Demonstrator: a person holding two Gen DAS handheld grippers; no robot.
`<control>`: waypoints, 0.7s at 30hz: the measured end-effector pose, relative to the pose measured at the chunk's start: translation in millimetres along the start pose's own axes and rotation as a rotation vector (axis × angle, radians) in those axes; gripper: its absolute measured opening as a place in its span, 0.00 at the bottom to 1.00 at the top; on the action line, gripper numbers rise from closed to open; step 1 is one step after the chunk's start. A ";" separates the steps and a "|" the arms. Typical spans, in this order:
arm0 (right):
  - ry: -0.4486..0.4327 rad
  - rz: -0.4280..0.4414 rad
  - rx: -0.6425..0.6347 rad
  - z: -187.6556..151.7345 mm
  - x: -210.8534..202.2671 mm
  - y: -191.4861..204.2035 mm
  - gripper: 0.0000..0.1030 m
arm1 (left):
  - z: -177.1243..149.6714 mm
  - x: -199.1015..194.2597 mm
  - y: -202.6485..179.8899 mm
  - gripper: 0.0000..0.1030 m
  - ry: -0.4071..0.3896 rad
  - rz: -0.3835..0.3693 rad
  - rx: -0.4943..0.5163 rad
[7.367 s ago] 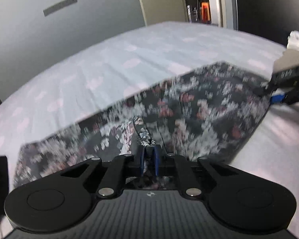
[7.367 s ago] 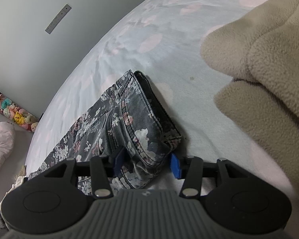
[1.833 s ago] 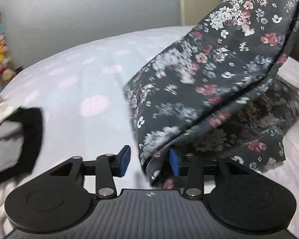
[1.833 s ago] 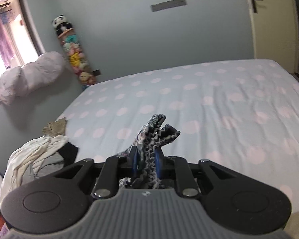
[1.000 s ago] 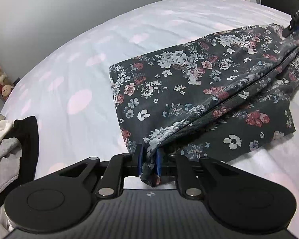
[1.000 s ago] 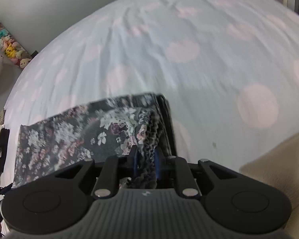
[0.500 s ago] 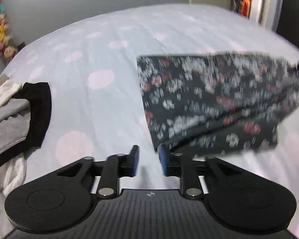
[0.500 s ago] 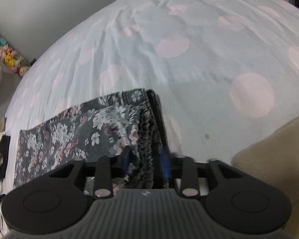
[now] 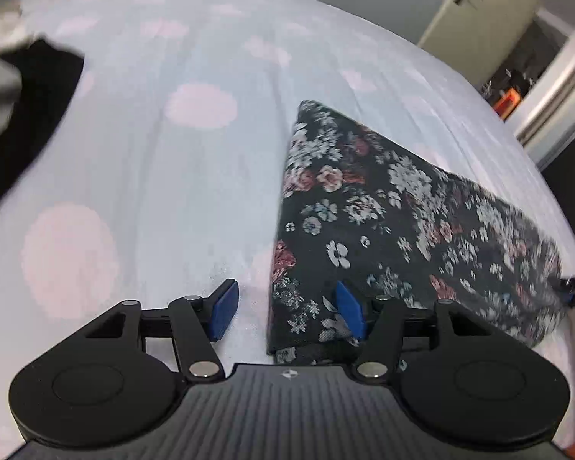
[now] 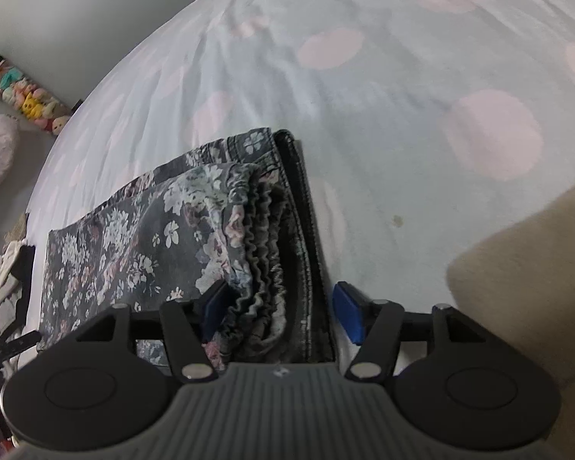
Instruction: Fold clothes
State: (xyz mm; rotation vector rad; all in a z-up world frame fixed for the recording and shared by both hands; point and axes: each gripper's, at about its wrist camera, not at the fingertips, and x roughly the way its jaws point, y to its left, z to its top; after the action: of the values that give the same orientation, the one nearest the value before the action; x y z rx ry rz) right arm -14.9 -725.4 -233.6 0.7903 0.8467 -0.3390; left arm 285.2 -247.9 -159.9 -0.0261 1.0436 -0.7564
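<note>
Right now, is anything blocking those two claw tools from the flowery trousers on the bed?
Nothing visible. The dark floral folded trousers already lie between the open jaws of the left gripper and right gripper; the beige fleece blanket sits off to the side.

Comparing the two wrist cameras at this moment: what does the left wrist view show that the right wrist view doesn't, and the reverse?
Only the left wrist view shows the folded end of the floral trousers, a door and an orange item beyond it.

Only the right wrist view shows the trousers' elastic waistband, a beige fleece at the right edge, and soft toys by the wall.

Both show the polka-dot bedsheet, the trousers lying flat on it, a clothes pile at the left, and open tongs, left and right, straddling the fabric edge.
</note>
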 end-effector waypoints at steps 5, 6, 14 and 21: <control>-0.013 0.033 -0.022 1.6 6.7 -1.9 0.59 | -5.1 9.4 -9.0 0.63 -0.044 0.019 0.027; -0.017 0.037 -0.028 1.8 7.7 -1.9 0.56 | -5.2 11.3 -12.6 0.63 -0.050 0.031 0.036; -0.024 0.062 0.018 0.7 5.2 0.6 0.31 | 0.9 16.1 -27.4 0.19 -0.057 0.057 0.038; -0.074 0.070 -0.006 5.0 -19.5 19.1 0.22 | 6.6 -9.8 -31.7 0.03 -0.098 0.042 0.082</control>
State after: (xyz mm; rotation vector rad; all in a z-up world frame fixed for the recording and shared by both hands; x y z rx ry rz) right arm -13.9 -716.9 -207.2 0.7953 0.7482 -0.3018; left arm 270.2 -268.1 -137.4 0.0285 0.9166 -0.7514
